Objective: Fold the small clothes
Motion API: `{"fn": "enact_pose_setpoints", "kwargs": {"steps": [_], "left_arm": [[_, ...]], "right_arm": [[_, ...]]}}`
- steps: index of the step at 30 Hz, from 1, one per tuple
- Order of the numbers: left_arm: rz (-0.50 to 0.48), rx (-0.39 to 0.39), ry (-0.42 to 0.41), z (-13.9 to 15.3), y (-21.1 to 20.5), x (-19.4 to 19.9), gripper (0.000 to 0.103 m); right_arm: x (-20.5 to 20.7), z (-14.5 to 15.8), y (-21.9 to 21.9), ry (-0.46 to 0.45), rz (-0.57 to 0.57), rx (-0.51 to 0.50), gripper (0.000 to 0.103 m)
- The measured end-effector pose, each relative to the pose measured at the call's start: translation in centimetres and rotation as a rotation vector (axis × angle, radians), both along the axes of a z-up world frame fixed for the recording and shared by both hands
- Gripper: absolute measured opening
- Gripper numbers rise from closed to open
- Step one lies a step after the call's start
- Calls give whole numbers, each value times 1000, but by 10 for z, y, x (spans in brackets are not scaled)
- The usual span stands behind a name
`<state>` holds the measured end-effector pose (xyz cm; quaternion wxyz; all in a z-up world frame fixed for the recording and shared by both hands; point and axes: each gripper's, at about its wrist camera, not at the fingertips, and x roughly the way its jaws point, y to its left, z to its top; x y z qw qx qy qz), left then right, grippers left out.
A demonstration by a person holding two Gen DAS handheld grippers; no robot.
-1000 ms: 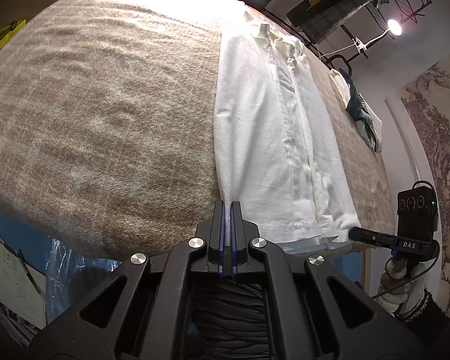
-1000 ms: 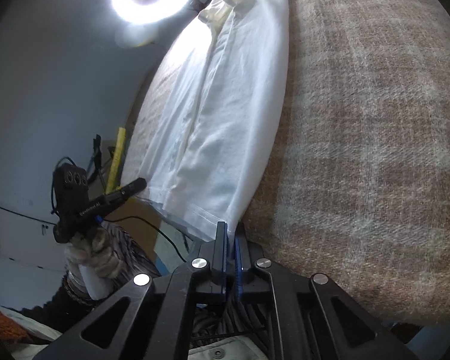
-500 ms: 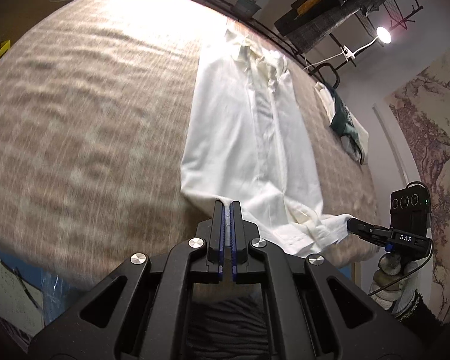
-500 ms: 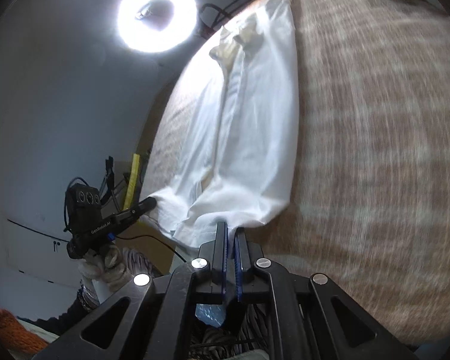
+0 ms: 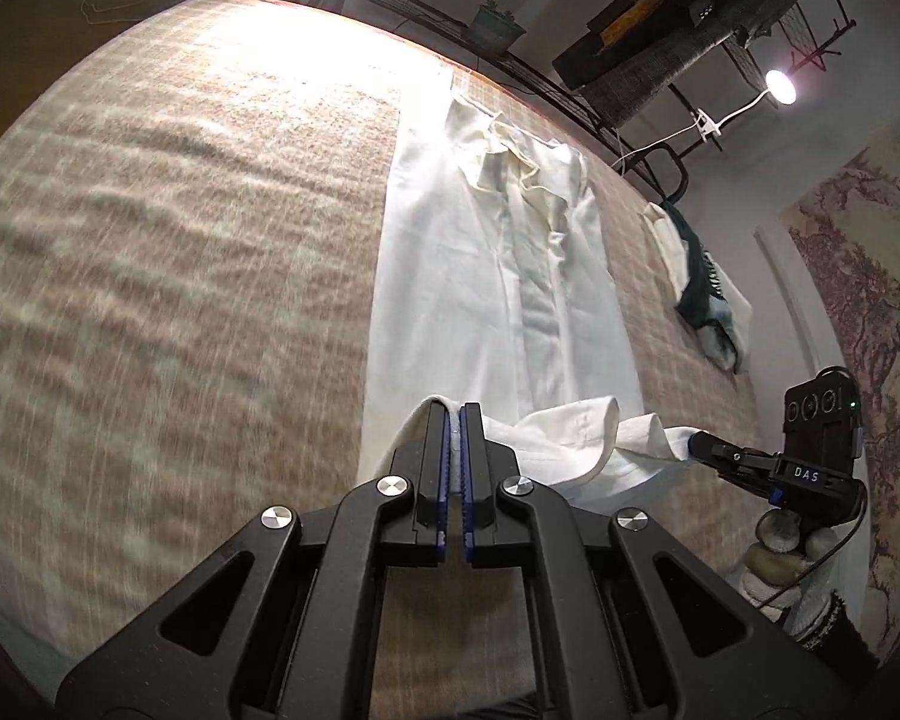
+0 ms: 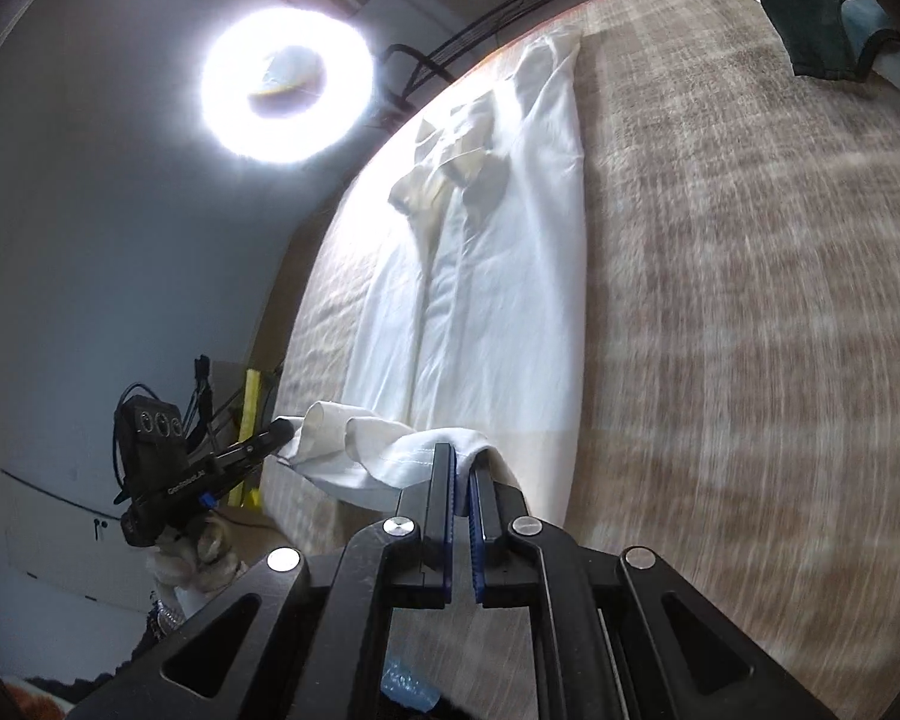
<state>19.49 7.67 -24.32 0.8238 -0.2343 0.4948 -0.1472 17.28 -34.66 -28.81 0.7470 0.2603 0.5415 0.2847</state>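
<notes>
The largest thing is the table [image 5: 150,276], covered with a woolly cloth in beige and brown checks, with a rough woven surface and soft ripples. On it lies the white shirt [image 5: 498,276], of thin smooth fabric, long and narrow, sides folded in, the collar at the far end and a button strip along the middle. Its near hem is lifted from the cloth and turned toward the collar, making a soft rolled edge with loose loops between the two tools.

The left gripper [image 5: 453,414] is black hard plastic with blue ribbed pads and round silver screws. Its jaws are pressed together on the left corner of the hem. The right gripper [image 6: 460,455] is of the same make, and its jaws are pressed together on the other corner of the hem; a fold of white fabric hangs over its tip.

The left wrist view alone shows a second garment [image 5: 705,294], dark green with white, crumpled near the far right edge of the table, a small lamp [image 5: 780,87] clipped on a wire rack, a dark woven basket [image 5: 690,18] and a wall picture of a tree [image 5: 870,276]. The right wrist view alone shows a bright ring light [image 6: 287,84] on a grey wall and a yellow bar [image 6: 249,420] beside the table. Each view shows the other tool held by a hand in a pale knitted glove [image 5: 780,558].
</notes>
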Motion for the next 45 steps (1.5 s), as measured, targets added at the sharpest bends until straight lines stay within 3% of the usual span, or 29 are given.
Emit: {"fn": "enact_pose_setpoints", "kwargs": {"steps": [12, 14, 15, 16, 17, 24, 29, 33, 39, 45], "left_arm": [[24, 34, -1, -14, -5, 38, 1], [28, 57, -24, -10, -5, 41, 9], [35, 65, -35, -7, -4, 42, 23], [47, 68, -51, -5, -2, 41, 34], [62, 66, -72, -1, 1, 39, 36], [-3, 105, -103, 5, 4, 21, 36], [-99, 138, -89, -3, -13, 10, 36], [-104, 201, -105, -6, -27, 15, 36], [-73, 281, -135, -12, -23, 39, 36], [-173, 365, -175, -19, -44, 49, 36]], "right_arm": [[45, -13, 8, 9, 0, -72, 4], [49, -13, 7, 3, -5, -83, 9], [50, -11, 7, -7, -2, -89, 13], [51, -7, 6, -26, -6, -103, 29], [51, -4, 5, -45, -15, -119, 35], [31, 12, 6, -122, 57, -149, 28], [11, 7, 21, -135, 150, -158, 26], [13, 0, 39, -126, 194, -147, 26], [23, 2, 50, -212, 152, -330, 36], [44, -4, 48, -246, 106, -426, 36]]}}
